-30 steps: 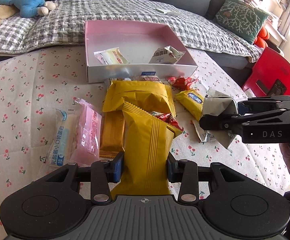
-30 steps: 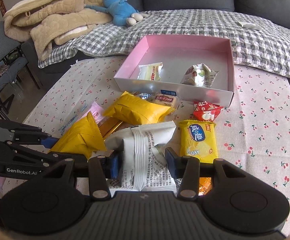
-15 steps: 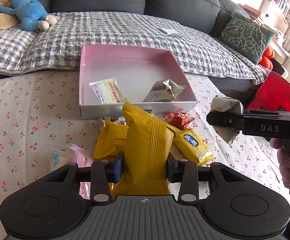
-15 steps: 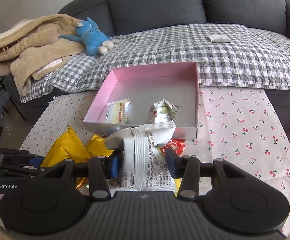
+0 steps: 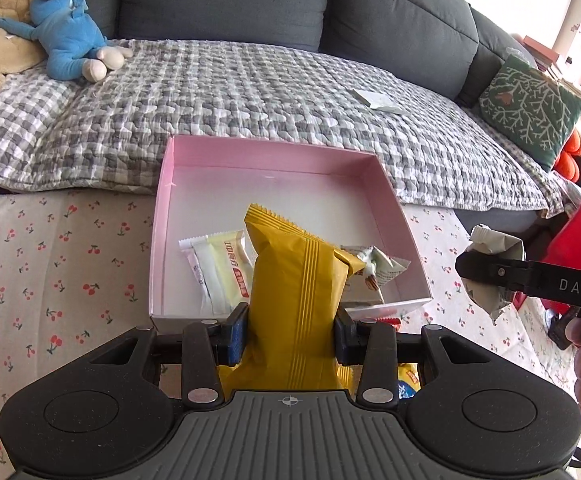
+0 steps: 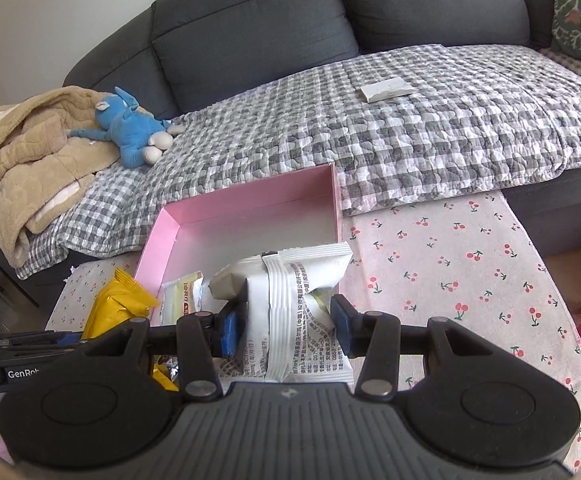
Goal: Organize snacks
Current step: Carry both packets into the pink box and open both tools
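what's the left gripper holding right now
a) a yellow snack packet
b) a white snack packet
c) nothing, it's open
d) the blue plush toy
a: in the left wrist view the left gripper has its fingers closed on the yellow snack packet, held up in front of the pink box; the white snack packet is in the right gripper.
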`<state>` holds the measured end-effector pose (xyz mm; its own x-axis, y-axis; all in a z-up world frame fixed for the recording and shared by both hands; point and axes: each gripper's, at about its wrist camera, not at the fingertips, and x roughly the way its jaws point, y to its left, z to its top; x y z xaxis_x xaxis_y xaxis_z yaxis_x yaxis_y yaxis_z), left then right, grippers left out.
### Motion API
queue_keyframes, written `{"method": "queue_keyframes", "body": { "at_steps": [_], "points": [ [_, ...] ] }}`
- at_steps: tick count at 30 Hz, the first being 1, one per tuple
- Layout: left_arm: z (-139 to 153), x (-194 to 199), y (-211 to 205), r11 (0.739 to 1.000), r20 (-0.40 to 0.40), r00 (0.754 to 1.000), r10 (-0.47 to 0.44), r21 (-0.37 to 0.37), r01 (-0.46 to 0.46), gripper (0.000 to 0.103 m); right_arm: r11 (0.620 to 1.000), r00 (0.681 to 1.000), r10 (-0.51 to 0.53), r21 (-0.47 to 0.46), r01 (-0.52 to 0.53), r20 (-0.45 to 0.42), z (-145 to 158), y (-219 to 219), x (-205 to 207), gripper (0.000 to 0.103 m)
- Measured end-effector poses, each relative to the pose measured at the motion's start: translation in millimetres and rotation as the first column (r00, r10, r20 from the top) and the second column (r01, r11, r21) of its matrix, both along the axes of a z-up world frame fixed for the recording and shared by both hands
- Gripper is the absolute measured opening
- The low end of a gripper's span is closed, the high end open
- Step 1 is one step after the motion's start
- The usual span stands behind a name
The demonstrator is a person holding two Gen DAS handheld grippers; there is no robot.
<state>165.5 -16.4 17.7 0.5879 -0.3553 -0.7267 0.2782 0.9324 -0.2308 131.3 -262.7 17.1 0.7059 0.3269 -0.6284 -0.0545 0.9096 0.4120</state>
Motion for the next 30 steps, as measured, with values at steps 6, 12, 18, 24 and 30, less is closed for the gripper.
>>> {"method": "queue_keyframes", "body": {
  "at_steps": [6,12,18,24,30],
  "points": [
    [-9.7,34.8,-15.4,0.999,0.011,0.999,0.048,0.004,-0.048,0.038,1.0,1.0,-0.003,0.023,0.003,0.011,-4.2,3.6,25.5,0.043],
    [-22.9,60.9,-28.4,0.997,0.008,0.997,0.075,0.0,-0.075,0.039,0.999,0.999,0.034,0.022,-0.035,0.033,-13.8,14.2,49.1,0.043],
    [-37.9,81.9,-37.5,0.995,0.003,0.995,0.103,0.008,-0.103,0.039,0.998,0.998,0.055,-0.024,-0.054,0.038,-20.9,19.0,64.1,0.043],
    [-46.5,95.5,-45.9,0.993,0.015,0.994,0.113,0.029,-0.113,0.039,0.998,0.998,0.052,-0.023,-0.051,0.048,-24.7,19.0,73.9,0.043],
    [-54.0,99.2,-47.2,0.992,0.029,0.993,0.116,0.054,-0.117,0.042,0.998,0.997,0.058,-0.042,-0.056,0.049,-25.5,21.3,75.3,0.05]
  ]
}}
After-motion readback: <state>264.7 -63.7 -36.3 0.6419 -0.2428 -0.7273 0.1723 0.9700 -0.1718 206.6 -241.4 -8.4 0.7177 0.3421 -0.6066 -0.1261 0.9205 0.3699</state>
